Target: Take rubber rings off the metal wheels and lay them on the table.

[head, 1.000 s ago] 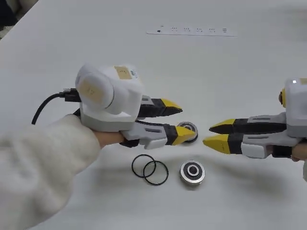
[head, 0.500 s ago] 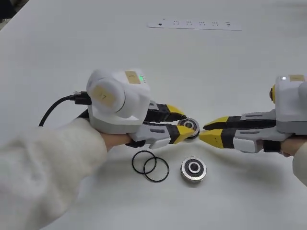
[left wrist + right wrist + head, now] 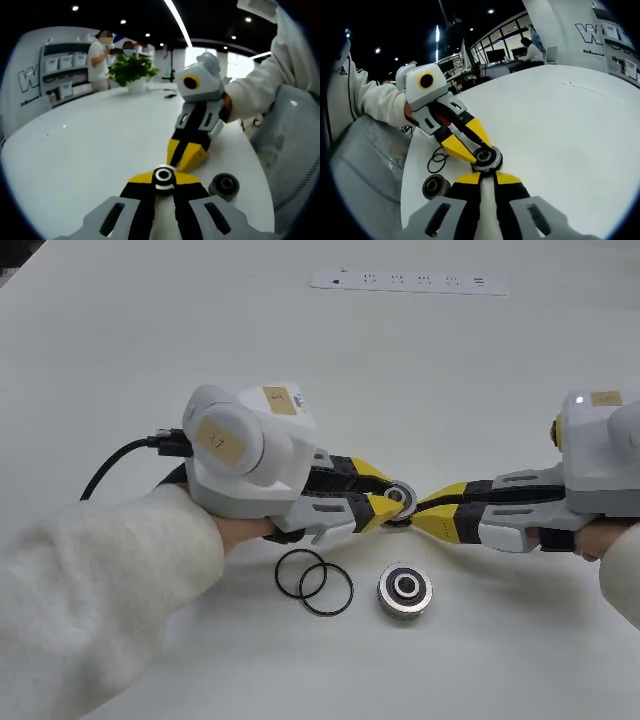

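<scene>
1. The left tool is found clamped on a metal wheel; the wheel is gripped between the two yellow tips, one on either side of it.
2. The right tool is brought in from the opposite side of that wheel. Its jaws are seen drawn together, and their tips are set against the wheel's edge. Whether a ring is nipped between them cannot be told.
3. Each tool is held in a hand, and a white sleeve is seen behind the left tool.
4. Whether a rubber ring is seated on the clamped wheel cannot be determined.
5. A second wheel is laid flat on the white tabletop, near the clamped wheel, on the person's side of it.
6. Two rubber rings are laid overlapping on the tabletop, on the person's side of the clamped wheel and towards the left tool.
7. A black cable is led away from the back of the left tool, on the side away from the clamped wheel.
8. A white power strip is noted well beyond the clamped wheel, at the far side.
</scene>
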Motion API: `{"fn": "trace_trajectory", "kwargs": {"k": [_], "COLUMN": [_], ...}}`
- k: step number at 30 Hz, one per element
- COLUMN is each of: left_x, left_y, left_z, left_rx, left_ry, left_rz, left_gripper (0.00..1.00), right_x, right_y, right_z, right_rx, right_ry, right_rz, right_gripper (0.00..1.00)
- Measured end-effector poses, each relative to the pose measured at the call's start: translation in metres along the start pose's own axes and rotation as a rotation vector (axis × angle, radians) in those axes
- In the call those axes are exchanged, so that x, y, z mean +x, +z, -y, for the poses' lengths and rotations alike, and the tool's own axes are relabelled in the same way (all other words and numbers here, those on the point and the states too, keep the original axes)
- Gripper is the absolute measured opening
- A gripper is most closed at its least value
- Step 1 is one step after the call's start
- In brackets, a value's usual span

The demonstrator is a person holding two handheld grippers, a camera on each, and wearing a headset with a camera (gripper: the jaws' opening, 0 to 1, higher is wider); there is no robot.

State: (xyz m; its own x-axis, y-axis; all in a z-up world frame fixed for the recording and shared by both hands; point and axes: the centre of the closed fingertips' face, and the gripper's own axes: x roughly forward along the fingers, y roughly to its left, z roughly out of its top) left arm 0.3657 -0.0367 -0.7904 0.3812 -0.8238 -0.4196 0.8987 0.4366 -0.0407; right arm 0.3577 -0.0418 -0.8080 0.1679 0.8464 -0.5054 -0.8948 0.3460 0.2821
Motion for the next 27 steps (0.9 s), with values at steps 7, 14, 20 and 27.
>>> {"fn": "trace_trajectory", "kwargs": {"k": [7, 14, 20, 27], "left_x": [0.0, 0.0003, 0.0005, 0.0004], "left_y": [0.0008, 0.0014, 0.0013, 0.0006], "left_z": [0.0, 0.0006, 0.0007, 0.0008], "left_rx": [0.003, 0.004, 0.009, 0.013], "left_ry": [0.002, -0.001, -0.002, 0.0], "left_rz": [0.002, 0.001, 0.0, 0.0], "left_gripper": [0.14, 0.14, 0.14, 0.14], "right_x": [-0.0005, -0.0018, -0.0027, -0.0057], "right_y": [0.0013, 0.0021, 0.002, 0.0033], "right_z": [0.0007, 0.0046, 0.0067, 0.0083], "right_rx": [-0.052, -0.067, 0.016, 0.219], "right_ry": [-0.017, -0.042, -0.048, -0.025], "right_rz": [-0.008, -0.014, 0.0, 0.068], "right_gripper": [0.03, 0.0, 0.0, 0.0]}}
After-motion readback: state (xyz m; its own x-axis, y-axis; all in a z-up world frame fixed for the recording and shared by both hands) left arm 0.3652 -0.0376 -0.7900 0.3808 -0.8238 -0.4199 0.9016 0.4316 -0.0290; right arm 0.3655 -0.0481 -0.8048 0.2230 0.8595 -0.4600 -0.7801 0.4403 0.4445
